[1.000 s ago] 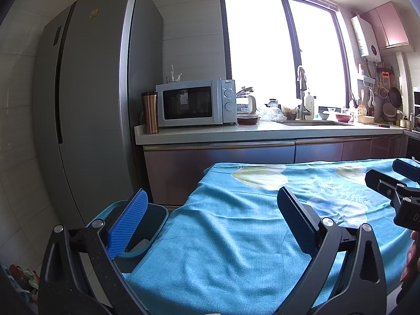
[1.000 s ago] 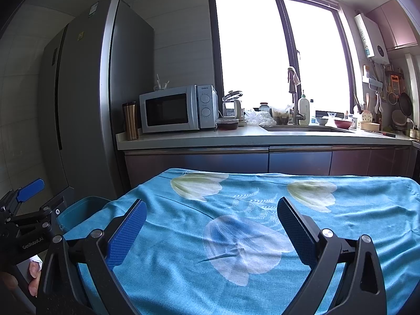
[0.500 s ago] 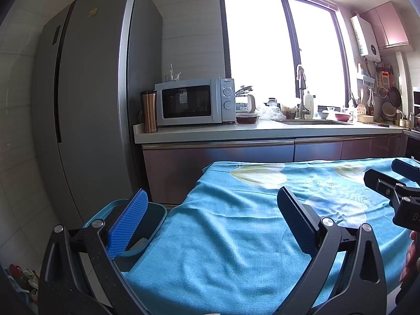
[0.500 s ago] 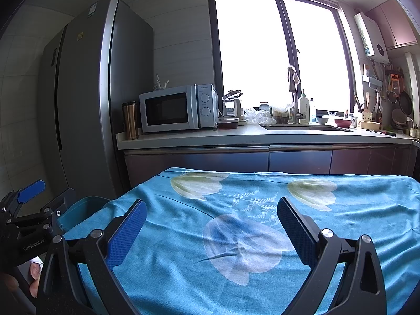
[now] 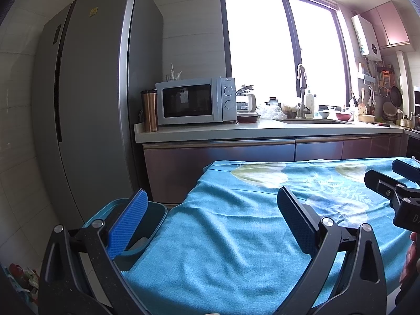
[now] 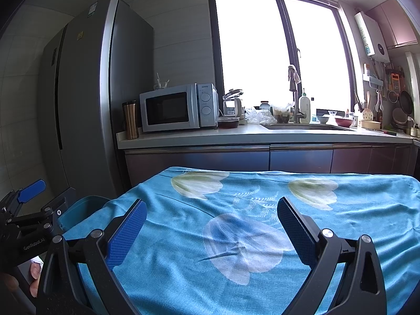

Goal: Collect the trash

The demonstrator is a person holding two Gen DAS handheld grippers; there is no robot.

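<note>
You are hovering both grippers, left gripper (image 5: 210,220) and right gripper (image 6: 211,223), jaws apart and empty, over the bare turquoise flowered tablecloth (image 6: 262,236); no trash is showing, so you are likely finishing beside the teal plastic bin (image 5: 155,214).

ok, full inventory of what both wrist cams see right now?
tablecloth: 1, blue with pale flowers, over the table in front
bin: 1, teal, on the floor at the table's left end
fridge: 1, grey, left wall
microwave: 1, silver, on the counter
tumbler: 1, copper, left of the microwave
left gripper: 1, black with blue pads, open, empty
right gripper: 1, same, open, empty
</note>
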